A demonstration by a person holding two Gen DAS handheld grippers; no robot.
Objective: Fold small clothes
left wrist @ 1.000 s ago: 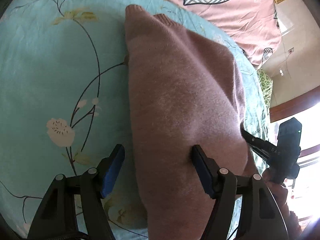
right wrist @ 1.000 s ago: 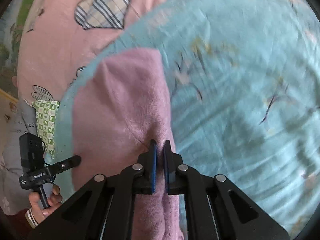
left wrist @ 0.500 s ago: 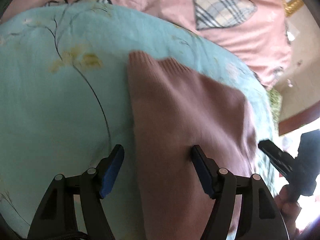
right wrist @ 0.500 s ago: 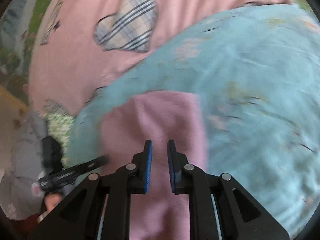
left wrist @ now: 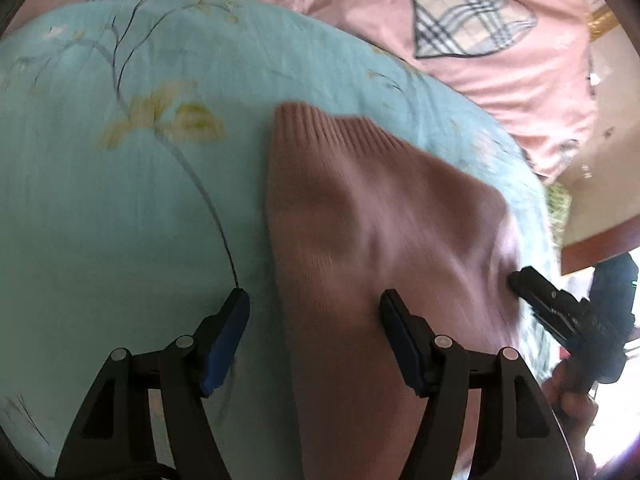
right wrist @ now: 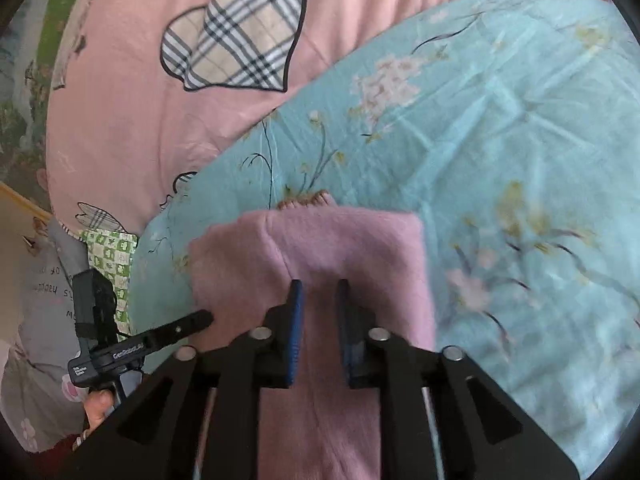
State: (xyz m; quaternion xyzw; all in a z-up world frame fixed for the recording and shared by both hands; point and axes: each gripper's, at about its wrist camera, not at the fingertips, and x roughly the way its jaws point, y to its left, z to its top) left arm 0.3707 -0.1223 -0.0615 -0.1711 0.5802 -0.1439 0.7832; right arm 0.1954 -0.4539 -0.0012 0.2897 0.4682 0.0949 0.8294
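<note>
Left wrist view
Left gripper (left wrist: 314,336): jaws spread wide, nothing between the pads; the left pad sits over the sheet, the right pad over the knit.
Pink sweater (left wrist: 380,232): folded, lying on the bed, running from the lower middle of the view up toward its ribbed cuff (left wrist: 320,128), which rests flat on the sheet.
Blue floral sheet (left wrist: 120,200): covers the bed under the sweater, printed with thin dark branches and pale yellow flowers.
Pink quilt (left wrist: 500,92): beyond the sheet, with a plaid heart patch.
Right gripper (left wrist: 524,284): seen from the side at the right edge of the sweater, tip close to the fabric; contact is blurred and I cannot tell.

Right wrist view
Right gripper (right wrist: 318,300): jaws parted by a narrow gap, pads hovering over the sweater with no fabric pinched between them.
Pink sweater (right wrist: 340,248): directly under and ahead of the pads, its far folded edge square across the sheet, a bit of ribbed cuff (right wrist: 308,200) peeking out beyond it.
Blue floral sheet (right wrist: 500,140): spreads to the right and ahead.
Pink quilt (right wrist: 140,100): upper left, plaid heart on it.
Left gripper (right wrist: 200,320): at lower left, fingertip just at the sweater's left edge, held by a hand (right wrist: 98,404).
</note>
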